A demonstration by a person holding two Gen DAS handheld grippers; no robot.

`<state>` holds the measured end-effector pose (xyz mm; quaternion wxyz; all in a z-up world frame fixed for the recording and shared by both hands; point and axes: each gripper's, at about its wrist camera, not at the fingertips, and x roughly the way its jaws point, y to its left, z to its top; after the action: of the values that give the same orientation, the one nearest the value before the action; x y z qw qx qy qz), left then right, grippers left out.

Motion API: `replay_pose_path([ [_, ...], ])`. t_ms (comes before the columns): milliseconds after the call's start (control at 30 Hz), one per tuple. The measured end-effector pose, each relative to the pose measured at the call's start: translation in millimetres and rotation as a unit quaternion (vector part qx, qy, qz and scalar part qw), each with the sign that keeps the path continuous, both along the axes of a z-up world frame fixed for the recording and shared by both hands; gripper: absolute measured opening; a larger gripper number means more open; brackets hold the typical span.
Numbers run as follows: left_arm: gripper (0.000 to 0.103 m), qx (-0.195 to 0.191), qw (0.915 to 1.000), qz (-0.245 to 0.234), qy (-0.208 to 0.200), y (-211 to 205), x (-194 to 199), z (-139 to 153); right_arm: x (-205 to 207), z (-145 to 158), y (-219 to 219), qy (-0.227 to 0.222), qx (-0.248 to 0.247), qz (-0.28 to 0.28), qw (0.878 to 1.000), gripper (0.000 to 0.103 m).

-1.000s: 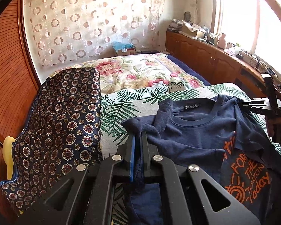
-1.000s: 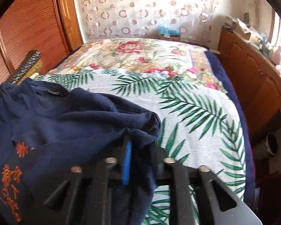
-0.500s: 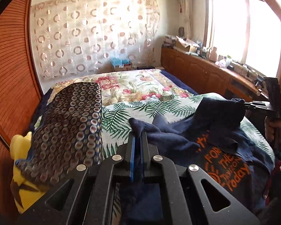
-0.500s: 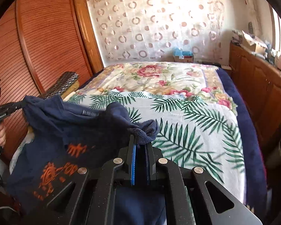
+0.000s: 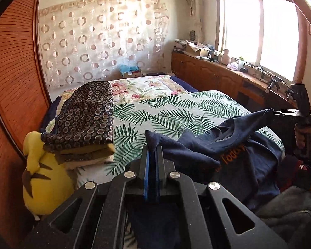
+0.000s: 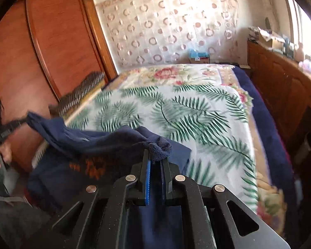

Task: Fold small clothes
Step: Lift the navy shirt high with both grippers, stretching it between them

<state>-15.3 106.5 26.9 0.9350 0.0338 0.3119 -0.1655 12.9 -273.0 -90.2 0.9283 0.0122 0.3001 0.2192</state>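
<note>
Left gripper [image 5: 152,155] is clamped tight on a bunched corner of the navy T-shirt [image 5: 234,145], and I have the right gripper [image 6: 155,161] pinched on the opposite corner the same way, cloth filling the narrow gap between its pads. Between them the shirt hangs off the near edge of the bed, above the palm-leaf bedspread [image 5: 176,112], with its orange print sagging in the middle (the right wrist view is smeared by motion, so I read little detail there). I judge the step in hand to be lifting and spreading the shirt before laying it flat. To do it well I would draw both corners apart until the top edge is taut, hold them level, then lower the hem onto the bedspread first, away from the folded patterned stack [image 5: 87,120] on the left.
</note>
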Motion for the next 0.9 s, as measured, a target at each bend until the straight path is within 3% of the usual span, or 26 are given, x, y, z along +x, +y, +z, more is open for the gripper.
replay_pose_path([
  [200,0.005,-0.004,0.9998,0.009,0.015,8.4,-25.5,-6.3,-49.0,31.5,1.7,0.004,-0.023,0.021,1.0,0.008],
  [400,0.007,-0.002,0.998,0.027,0.058,17.4,-35.1,-34.2,-64.2,16.0,11.3,0.041,-0.073,0.02,0.996,0.008],
  [467,0.013,0.022,0.997,0.04,0.062,19.4,-30.7,-38.4,-61.8,13.9,15.6,0.047,-0.09,0.01,0.995,0.008],
  [533,0.038,0.02,0.9974,0.042,0.055,24.3,-30.0,-37.1,-61.4,16.7,18.6,0.051,-0.101,0.006,0.994,0.008],
  [567,0.044,0.014,0.9975,0.041,0.056,26.6,-28.6,-36.0,-62.9,20.3,18.6,0.046,-0.105,0.004,0.993,0.015],
  [633,0.057,0.014,0.9974,0.046,0.054,29.0,-23.4,-32.5,-65.4,28.3,18.4,0.033,-0.108,-0.006,0.994,0.019],
  [700,0.063,0.021,0.9975,0.053,0.041,29.7,-18.8,-26.9,-70.2,39.2,15.2,0.022,-0.105,-0.008,0.994,0.02],
  [833,0.064,0.007,0.998,0.055,0.029,31.5,-7.2,-20.0,-75.6,55.4,16.9,-0.001,-0.122,-0.015,0.992,0.021],
  [900,0.064,0.005,0.9979,0.06,0.024,30.2,2.0,-18.7,-75.2,60.0,16.9,-0.006,-0.117,-0.016,0.993,0.028],
])
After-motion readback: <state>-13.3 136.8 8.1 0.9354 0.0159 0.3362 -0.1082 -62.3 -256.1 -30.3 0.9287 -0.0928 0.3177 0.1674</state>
